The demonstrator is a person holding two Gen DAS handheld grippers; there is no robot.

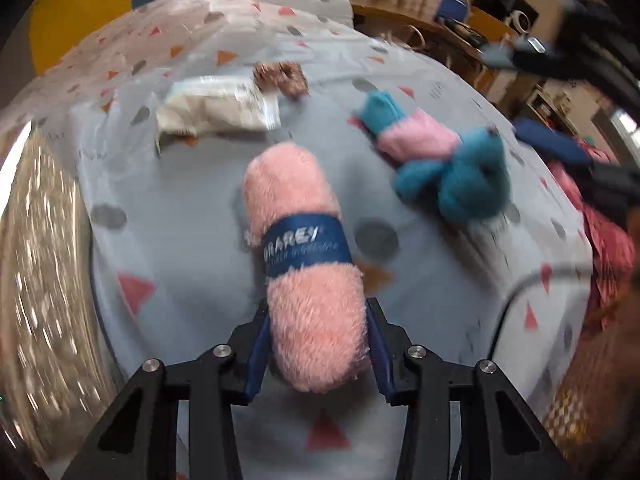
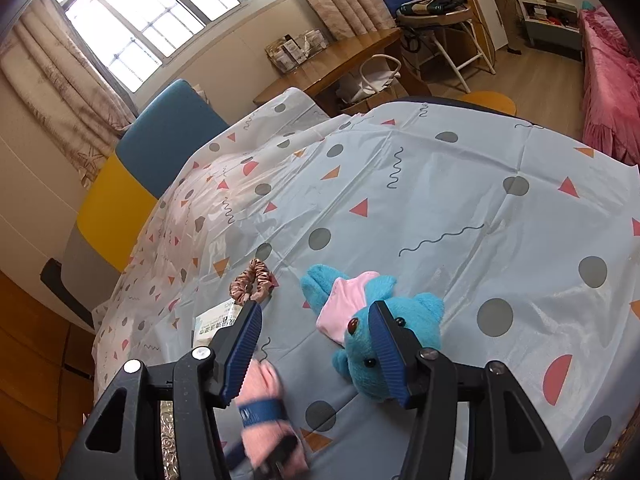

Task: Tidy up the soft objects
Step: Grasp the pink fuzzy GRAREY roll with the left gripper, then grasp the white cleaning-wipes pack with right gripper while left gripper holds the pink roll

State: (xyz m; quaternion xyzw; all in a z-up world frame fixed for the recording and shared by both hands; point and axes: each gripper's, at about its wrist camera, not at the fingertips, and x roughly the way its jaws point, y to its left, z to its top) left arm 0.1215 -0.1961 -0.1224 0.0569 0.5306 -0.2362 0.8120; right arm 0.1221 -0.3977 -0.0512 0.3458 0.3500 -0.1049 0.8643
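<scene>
Where the pink fluffy roll (image 1: 308,280) lies on the patterned tablecloth (image 1: 192,240), the left gripper (image 1: 318,320) straddles its near end, both pads against the fur. The right gripper (image 2: 316,320) hangs empty, half-open, over the blue plush toy (image 2: 376,320).

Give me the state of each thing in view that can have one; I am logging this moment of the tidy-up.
Left gripper: closed on the pink plush roll.
Pink plush roll: lying on the tablecloth, blue band around its middle.
Right gripper: open, empty, above the cloth.
Blue plush toy: lying on the cloth, untouched.
Scrunchie: lying loose.
White packet: lying flat.
Tablecloth: spread, creased.
</scene>
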